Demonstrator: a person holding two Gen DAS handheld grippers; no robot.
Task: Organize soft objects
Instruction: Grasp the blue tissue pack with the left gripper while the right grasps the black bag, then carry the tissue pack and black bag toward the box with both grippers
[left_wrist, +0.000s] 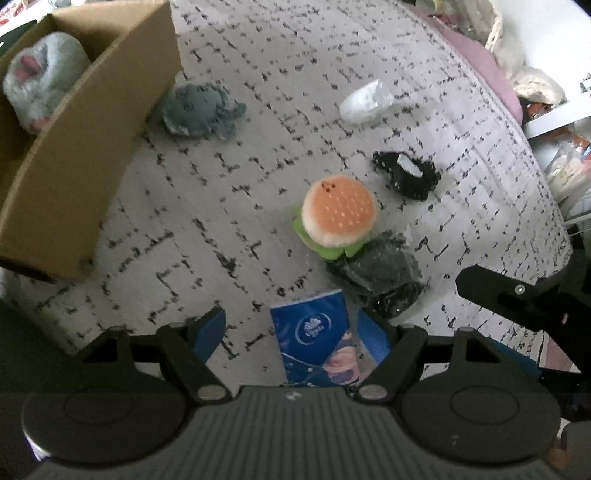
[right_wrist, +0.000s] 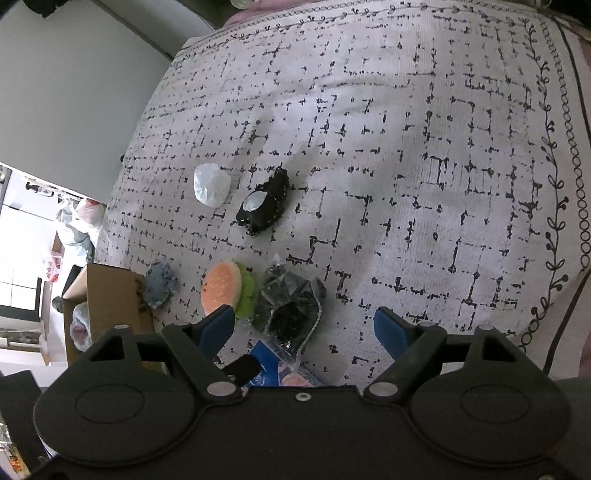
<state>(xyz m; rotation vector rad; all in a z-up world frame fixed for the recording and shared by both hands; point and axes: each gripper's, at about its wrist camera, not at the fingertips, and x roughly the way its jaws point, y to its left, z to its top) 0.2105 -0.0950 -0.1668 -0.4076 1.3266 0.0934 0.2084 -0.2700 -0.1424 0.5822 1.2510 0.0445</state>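
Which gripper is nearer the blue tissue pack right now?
Left. The left gripper is open with the blue plastic tissue pack between its fingers, not pressed. The right gripper is open off to the side, the pack low between its fingers.

A white bedspread (right_wrist: 406, 155) with a broken black grid pattern covers the bed, a vine border (right_wrist: 554, 177) running along its edge. Beyond the bedspread, a grey wall (right_wrist: 66, 92) stands on one side. Past the bedspread's corner, bags (right_wrist: 79, 225) lie on a tiled floor (right_wrist: 22, 273).
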